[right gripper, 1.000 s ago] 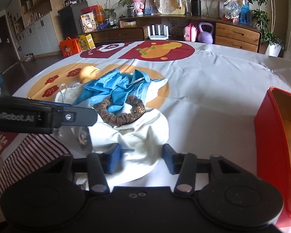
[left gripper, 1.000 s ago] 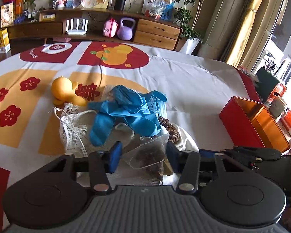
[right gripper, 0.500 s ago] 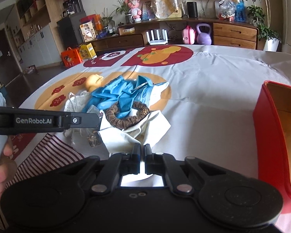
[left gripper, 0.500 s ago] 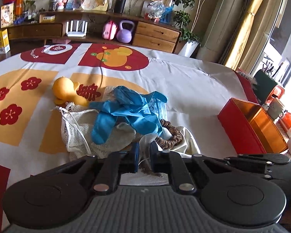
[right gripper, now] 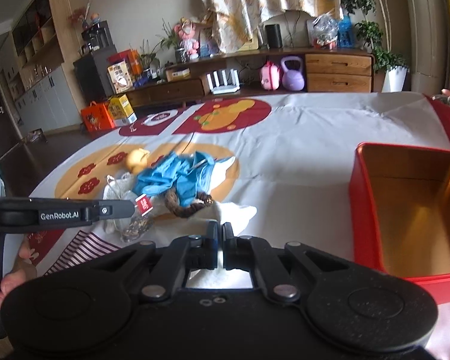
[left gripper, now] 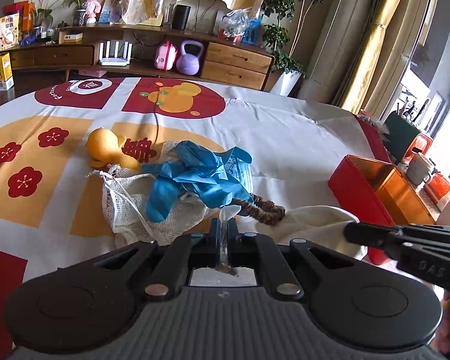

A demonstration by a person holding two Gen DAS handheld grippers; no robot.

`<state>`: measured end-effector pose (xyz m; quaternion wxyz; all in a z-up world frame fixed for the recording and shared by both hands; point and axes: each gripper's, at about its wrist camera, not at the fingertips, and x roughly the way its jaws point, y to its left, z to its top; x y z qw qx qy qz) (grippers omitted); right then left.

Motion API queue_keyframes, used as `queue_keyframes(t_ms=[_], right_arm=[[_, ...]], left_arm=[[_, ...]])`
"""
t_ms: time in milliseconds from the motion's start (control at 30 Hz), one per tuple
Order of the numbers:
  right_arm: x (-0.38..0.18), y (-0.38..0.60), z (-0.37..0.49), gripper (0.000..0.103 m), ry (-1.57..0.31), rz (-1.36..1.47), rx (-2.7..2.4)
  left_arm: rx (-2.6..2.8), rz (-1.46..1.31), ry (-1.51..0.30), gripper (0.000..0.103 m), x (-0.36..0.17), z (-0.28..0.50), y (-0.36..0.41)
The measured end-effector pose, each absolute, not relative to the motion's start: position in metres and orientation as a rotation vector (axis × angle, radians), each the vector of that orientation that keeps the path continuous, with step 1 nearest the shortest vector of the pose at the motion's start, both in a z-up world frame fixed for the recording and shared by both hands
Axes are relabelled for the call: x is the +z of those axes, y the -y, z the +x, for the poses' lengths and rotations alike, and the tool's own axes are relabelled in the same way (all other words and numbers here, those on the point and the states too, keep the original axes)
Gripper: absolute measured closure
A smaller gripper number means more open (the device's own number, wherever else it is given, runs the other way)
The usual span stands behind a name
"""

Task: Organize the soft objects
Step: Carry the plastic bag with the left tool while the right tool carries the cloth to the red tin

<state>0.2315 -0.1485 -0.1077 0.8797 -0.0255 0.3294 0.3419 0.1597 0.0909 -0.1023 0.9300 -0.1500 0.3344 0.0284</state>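
A pile of soft things lies on the patterned tablecloth: blue gloves [left gripper: 195,174] [right gripper: 171,177], a white mesh bag [left gripper: 129,204], a brown scrunchie [left gripper: 264,208] [right gripper: 189,207], a yellow squeaky toy [left gripper: 105,150] and a white cloth [left gripper: 315,222] [right gripper: 237,213]. My left gripper [left gripper: 223,225] is shut on a clear plastic bag [left gripper: 229,211] of dried bits; in the right wrist view that bag [right gripper: 141,219], with its red label, hangs from its tip. My right gripper [right gripper: 220,231] is shut on the near edge of the white cloth, lifted slightly.
An open red tin [right gripper: 405,210] [left gripper: 375,192] with a gold inside stands at the right, close to the cloth. A striped sleeve [right gripper: 75,252] and a hand [right gripper: 12,282] are at the lower left. A wooden sideboard [left gripper: 225,60] runs behind the table.
Both grippers went from open to shut: the left on the clear bag, the right on the white cloth. The right one then rose and pulled the cloth's edge up.
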Motion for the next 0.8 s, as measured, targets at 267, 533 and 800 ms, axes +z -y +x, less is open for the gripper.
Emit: queue_keyframes(t_ms=[267, 533, 800], right_arm=[[-0.083, 0.165, 0.220, 0.101, -0.631, -0.046, 0.682], [-0.057, 0.189, 0.214, 0.101, -0.585, -0.039, 0.664], [-0.036, 0.213, 0.217, 0.101, -0.547, -0.034, 0.629]], left_arm=[[0.032, -0.302, -0.669, 0.099, -0.085, 0.149, -0.084], [-0.011, -0.301, -0.662, 0.099, -0.062, 0.146, -0.069], [-0.084, -0.253, -0.648, 0.099, -0.034, 0.157, -0.040]])
